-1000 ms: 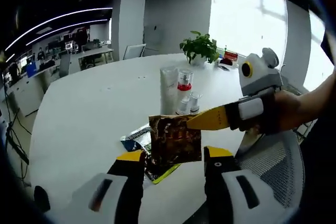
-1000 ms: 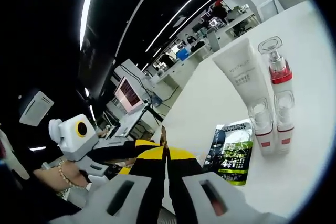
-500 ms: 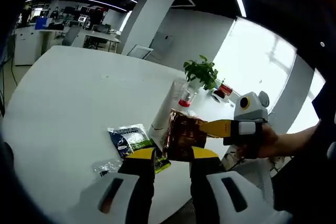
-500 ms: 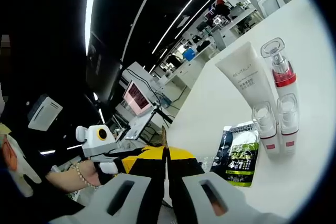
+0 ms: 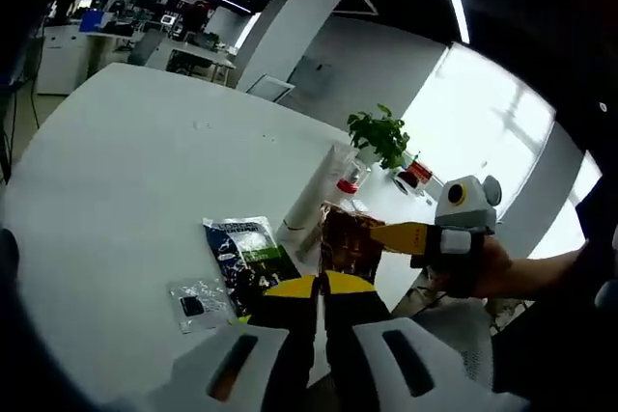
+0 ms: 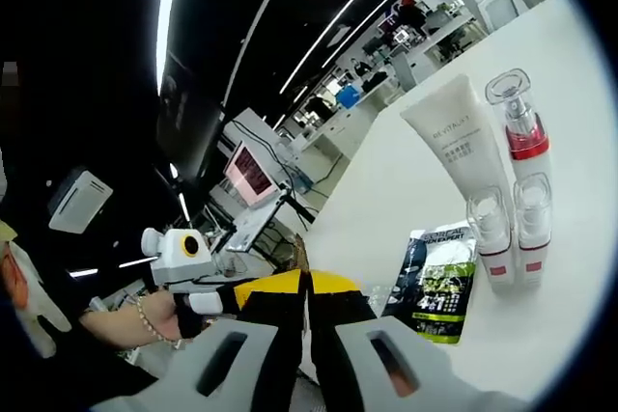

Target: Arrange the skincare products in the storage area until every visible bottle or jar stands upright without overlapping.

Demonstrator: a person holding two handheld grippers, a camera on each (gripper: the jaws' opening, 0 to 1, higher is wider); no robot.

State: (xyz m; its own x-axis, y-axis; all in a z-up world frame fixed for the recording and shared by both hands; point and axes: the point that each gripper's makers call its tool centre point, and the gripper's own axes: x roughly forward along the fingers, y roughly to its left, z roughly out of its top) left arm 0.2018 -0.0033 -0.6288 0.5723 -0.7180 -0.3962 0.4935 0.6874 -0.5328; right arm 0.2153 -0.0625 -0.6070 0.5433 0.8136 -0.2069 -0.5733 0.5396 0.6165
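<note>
Brown foil sachet [image 5: 350, 243] now pinched by both: left gripper [image 5: 321, 288] has just clamped its near edge, right gripper [image 5: 379, 235] grips its right edge. Tube [image 6: 454, 137] and pump bottles [image 6: 517, 195] wait far on the table [image 5: 126, 171].

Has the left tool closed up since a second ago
Yes. The left tool stood open a second ago with its jaws either side of the brown foil sachet; now its jaws meet below the sachet, which the right tool holds.
</note>
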